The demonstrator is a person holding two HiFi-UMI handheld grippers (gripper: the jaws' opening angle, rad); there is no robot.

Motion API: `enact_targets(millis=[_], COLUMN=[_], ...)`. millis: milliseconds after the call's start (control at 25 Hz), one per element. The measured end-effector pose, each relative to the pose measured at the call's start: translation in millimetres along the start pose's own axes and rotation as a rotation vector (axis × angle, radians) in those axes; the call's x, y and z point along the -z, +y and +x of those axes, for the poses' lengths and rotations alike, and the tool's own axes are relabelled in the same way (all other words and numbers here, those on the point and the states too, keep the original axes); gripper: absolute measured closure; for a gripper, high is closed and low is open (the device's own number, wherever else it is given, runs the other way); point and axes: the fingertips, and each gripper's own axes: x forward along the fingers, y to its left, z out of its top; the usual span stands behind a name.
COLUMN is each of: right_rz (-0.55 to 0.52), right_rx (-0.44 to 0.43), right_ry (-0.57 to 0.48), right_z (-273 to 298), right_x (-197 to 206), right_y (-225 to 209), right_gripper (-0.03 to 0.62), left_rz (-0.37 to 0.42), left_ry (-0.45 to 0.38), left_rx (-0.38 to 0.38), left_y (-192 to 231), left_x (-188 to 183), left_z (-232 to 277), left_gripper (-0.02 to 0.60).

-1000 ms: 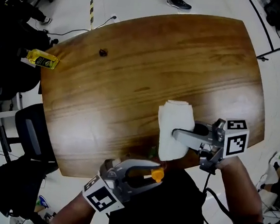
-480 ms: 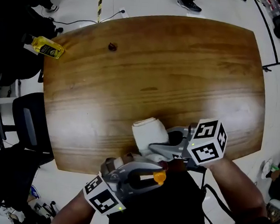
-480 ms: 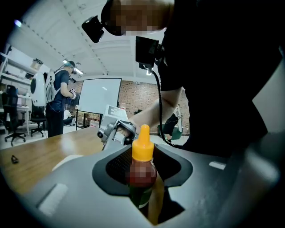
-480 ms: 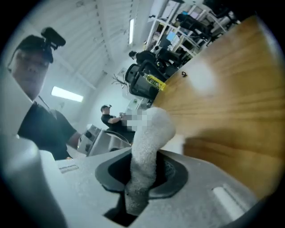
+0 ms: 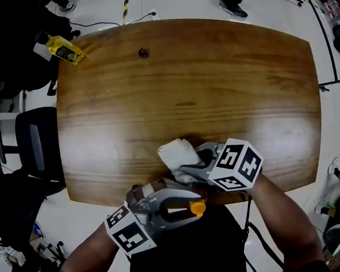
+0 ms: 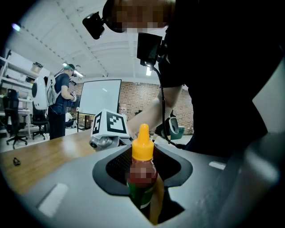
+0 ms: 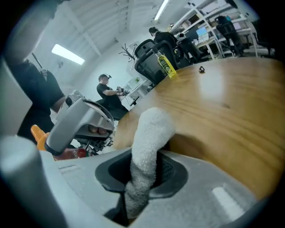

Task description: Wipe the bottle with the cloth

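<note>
Holding stock as follows.

1. Bottle [image 6: 142,173]: your left gripper [image 5: 183,206] has its jaws clamped on the body, off the near edge of the worktop [image 5: 192,87] and in front of your torso. It has an orange pointed cap [image 5: 197,209], red contents and a green band low on the body. The label is masked, so no writing can be read. In the left gripper view its long axis runs upright between the jaws, cap topmost. In the head view only the cap shows, at the jaw tips.

2. Cloth [image 5: 177,154]: white towelling, bunched and pinched tight in the jaws of your right gripper [image 5: 194,164]. Its free end sticks out over the near edge of the worktop, just beyond the left gripper. Whether it touches the bottle you cannot tell.

3. Yellow bottle [image 5: 64,50]: lies by the far left corner of the worktop, with a dark label too small to read.

4. Office chair [image 5: 36,144]: black, left of the worktop.
</note>
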Motion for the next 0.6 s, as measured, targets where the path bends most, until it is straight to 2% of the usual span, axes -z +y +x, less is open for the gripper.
enact_targets(millis=[200,320,440,520,600], right_rz=[-0.156,-0.275,-0.352,-0.310,-0.150], right_rx=[0.167,0.225,0.297,0.393,0.498], right_ry=[0.089,0.131,0.116,0.037,-0.111], right_z=[4.2,7.5,4.1,-14.2,-53.4], right_x=[2.3,2.6,0.2,-3.4,-5.8], right_y=[-4.7,-3.4,-8.8,-21.3,-33.0], right_gripper=[0.523,0.523,0.523,0.523,0.522], left_rz=[0.007,0.010,-0.004,-0.018,-0.024], left_ry=[-0.007,-0.009,-0.011,-0.021,-0.037], left_rx=[0.001,0.007,0.009,0.001,-0.007], left_y=[0.0,-0.5,0.0,2.1,2.6], left_x=[1.7,3.8,4.2,4.0,5.6], left_z=[-0.9,-1.0,-2.1,-1.1,0.6], left_gripper=[0.416,0.417,0.416,0.416,0.416])
